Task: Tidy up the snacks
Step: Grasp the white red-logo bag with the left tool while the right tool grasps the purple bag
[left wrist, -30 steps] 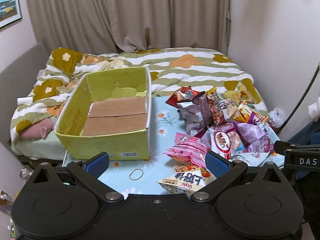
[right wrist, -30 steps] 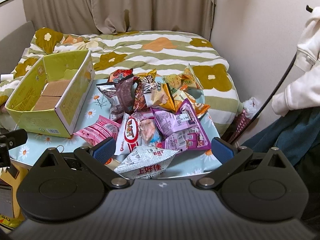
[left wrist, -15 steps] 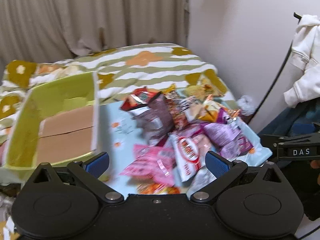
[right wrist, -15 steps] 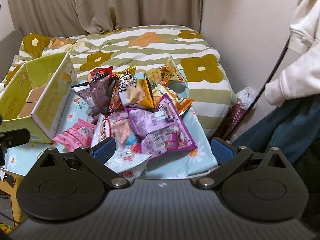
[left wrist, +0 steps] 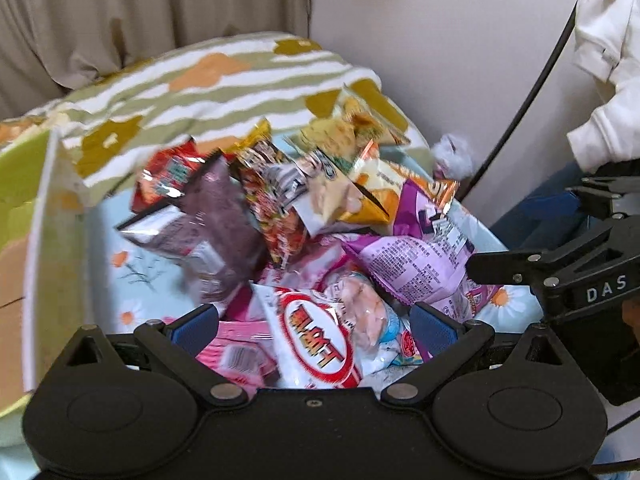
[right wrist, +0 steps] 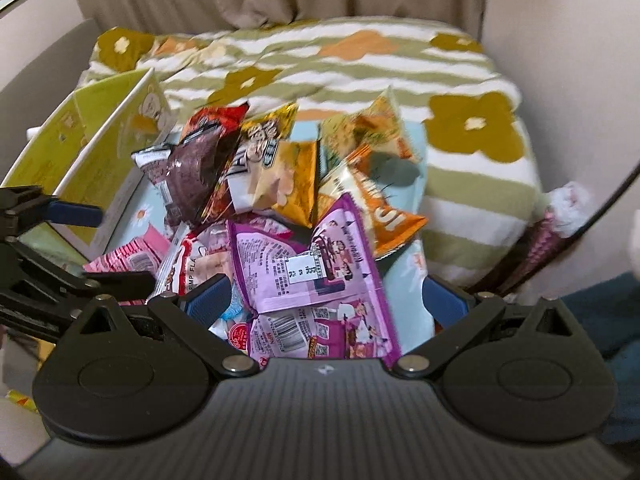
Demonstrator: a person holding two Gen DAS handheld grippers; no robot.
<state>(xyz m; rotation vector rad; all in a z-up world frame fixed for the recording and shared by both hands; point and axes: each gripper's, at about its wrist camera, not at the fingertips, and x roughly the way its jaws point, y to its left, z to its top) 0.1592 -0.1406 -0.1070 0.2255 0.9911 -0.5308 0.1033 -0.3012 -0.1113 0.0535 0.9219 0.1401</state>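
Observation:
A heap of snack bags lies on a light blue flowered table point(left wrist: 132, 272). My left gripper point(left wrist: 314, 326) is open just above a white bag with a red oval point(left wrist: 320, 344), with a pink bag point(left wrist: 236, 348) at its left finger. My right gripper point(right wrist: 326, 300) is open over a purple bag point(right wrist: 304, 264). Dark maroon point(right wrist: 200, 172), yellow point(right wrist: 280, 176) and orange point(right wrist: 376, 208) bags lie behind. A yellow-green cardboard box point(right wrist: 100, 148) stands open at the left; its wall also shows in the left wrist view point(left wrist: 48, 248).
A bed with a green striped flowered quilt point(right wrist: 360, 64) lies behind the table. A wall point(left wrist: 440, 40) and a hanging white garment point(left wrist: 604, 60) are on the right. The right gripper shows at the right of the left wrist view point(left wrist: 560, 280).
Both grippers have moved forward and lower over the snack heap. The left one has swung right, away from the box. Both stay open.

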